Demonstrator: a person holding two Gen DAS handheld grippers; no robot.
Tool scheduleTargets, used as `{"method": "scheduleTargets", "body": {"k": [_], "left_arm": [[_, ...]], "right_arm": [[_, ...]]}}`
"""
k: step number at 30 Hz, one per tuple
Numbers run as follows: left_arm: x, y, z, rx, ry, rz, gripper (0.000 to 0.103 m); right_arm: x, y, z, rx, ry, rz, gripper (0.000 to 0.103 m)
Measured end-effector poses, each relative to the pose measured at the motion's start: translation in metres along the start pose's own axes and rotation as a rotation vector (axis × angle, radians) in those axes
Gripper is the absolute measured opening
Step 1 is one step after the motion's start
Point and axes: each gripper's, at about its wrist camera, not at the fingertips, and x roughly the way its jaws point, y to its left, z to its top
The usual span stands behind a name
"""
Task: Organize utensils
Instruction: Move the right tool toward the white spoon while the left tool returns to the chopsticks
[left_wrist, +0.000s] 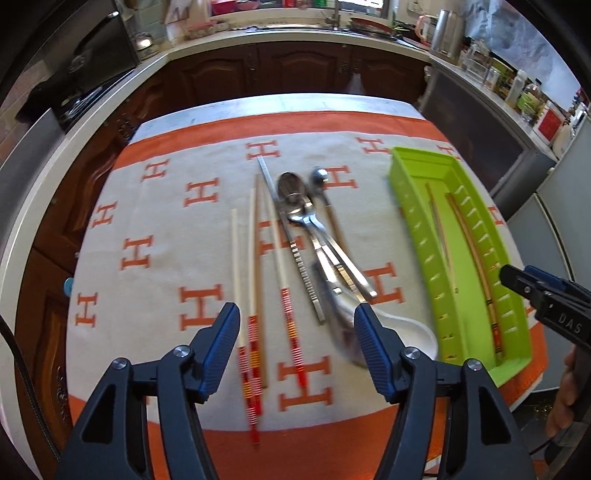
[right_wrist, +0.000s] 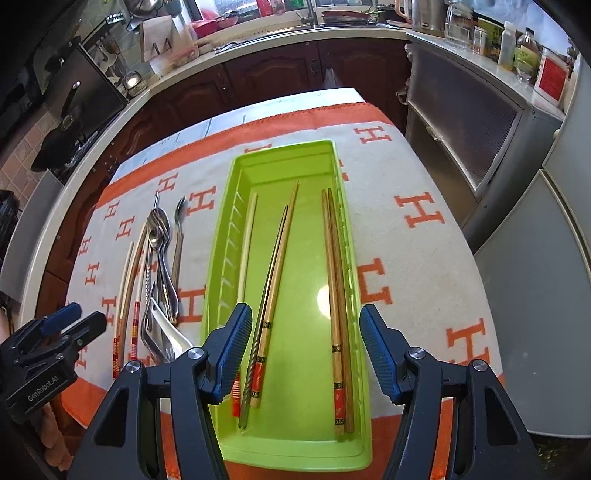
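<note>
Left gripper: I see it open, empty, above loose chopsticks and spoons.
Right gripper: open, empty, over green tray of chopsticks.

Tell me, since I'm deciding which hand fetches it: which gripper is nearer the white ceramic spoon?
Left. The left gripper hovers right over the white ceramic spoon; the right gripper hangs above the green tray.

Orange-patterned tablecloth bears loose utensils beside green tray.

One green tray holds five chopsticks. On the cloth lie about five more chopsticks, some metal spoons in a pile, and one white spoon.
</note>
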Motion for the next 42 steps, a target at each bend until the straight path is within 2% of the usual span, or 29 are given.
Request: {"method": "scheduleTargets", "body": {"k": [5,12,17,22,27,30,34,36,42], "left_arm": [[-0.005,0.03,-0.005,-0.066,-0.021,0.025,0.071],[-0.006,0.051,-0.01,-0.101,-0.05,0.026,0.072],[0.001,0.067,-0.012,-0.128,-0.052,0.005,0.072],[0.016,0.08,-0.01,-0.151,-0.025,-0.062,0.071],[0.04,0.086,-0.008,-0.158,0.028,-0.105,0.062],[0.052,0.086,-0.007,-0.158,0.055,-0.121,0.054],[0.069,0.082,-0.005,-0.146,0.107,-0.117,0.036],[0.076,0.081,-0.006,-0.15,0.128,-0.11,0.035],[0.08,0.068,-0.006,-0.1,0.109,-0.061,0.035]], "right_arm": [[-0.005,0.015,-0.003,-0.012,0.007,0.018,0.062],[-0.008,0.067,-0.006,-0.14,0.014,0.005,0.067],[-0.002,0.098,-0.001,-0.164,0.052,0.075,0.067],[0.007,0.131,0.003,-0.229,0.059,0.082,0.064],[0.021,0.152,0.008,-0.268,0.073,0.096,0.053],[0.032,0.16,0.011,-0.275,0.086,0.101,0.05],[0.043,0.166,0.011,-0.285,0.103,0.112,0.048],[0.046,0.167,0.01,-0.291,0.106,0.113,0.048],[0.051,0.172,0.005,-0.305,0.104,0.111,0.048]]}}
